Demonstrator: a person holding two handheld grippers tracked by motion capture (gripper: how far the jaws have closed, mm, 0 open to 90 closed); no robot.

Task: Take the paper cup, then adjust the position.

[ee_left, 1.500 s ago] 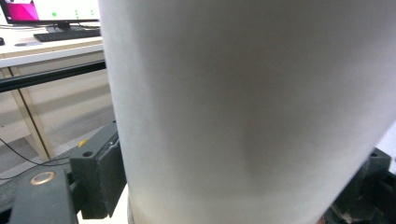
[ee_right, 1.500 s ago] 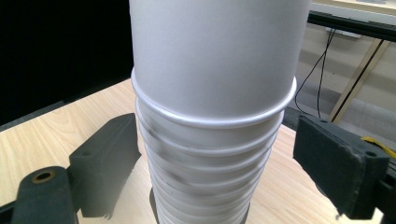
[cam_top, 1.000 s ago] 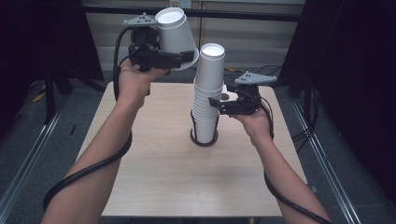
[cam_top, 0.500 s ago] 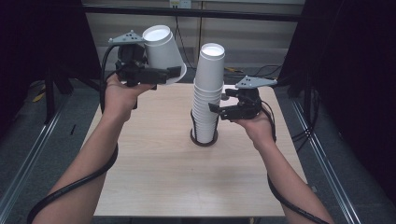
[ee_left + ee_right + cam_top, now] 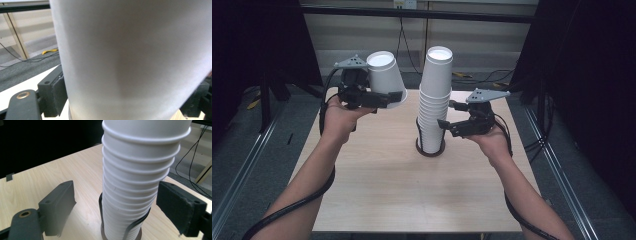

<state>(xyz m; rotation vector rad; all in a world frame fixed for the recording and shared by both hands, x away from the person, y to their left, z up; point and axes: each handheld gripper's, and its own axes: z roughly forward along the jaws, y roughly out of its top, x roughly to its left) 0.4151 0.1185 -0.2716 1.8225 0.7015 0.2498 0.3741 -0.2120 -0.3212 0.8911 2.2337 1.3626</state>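
Note:
A single white paper cup, upside down, hangs in the air over the table's far left, and my left gripper is shut on its lower wall. In the left gripper view the cup sits between the two pads. A tall stack of white cups stands in a black ring holder at mid-table. My right gripper reaches in from the right, level with the stack's lower half. Its jaws have just been closing with the stack between them, and a gap shows on each side.
The light wooden table has bare board in front of the holder and to both sides. Black cables trail from both grippers along the forearms. Dark floor, rails and loose cables lie beyond the table's edges.
My left hand has carried the single cup down and to the left, away from the top of the stack. The right hand has stayed beside the stack.

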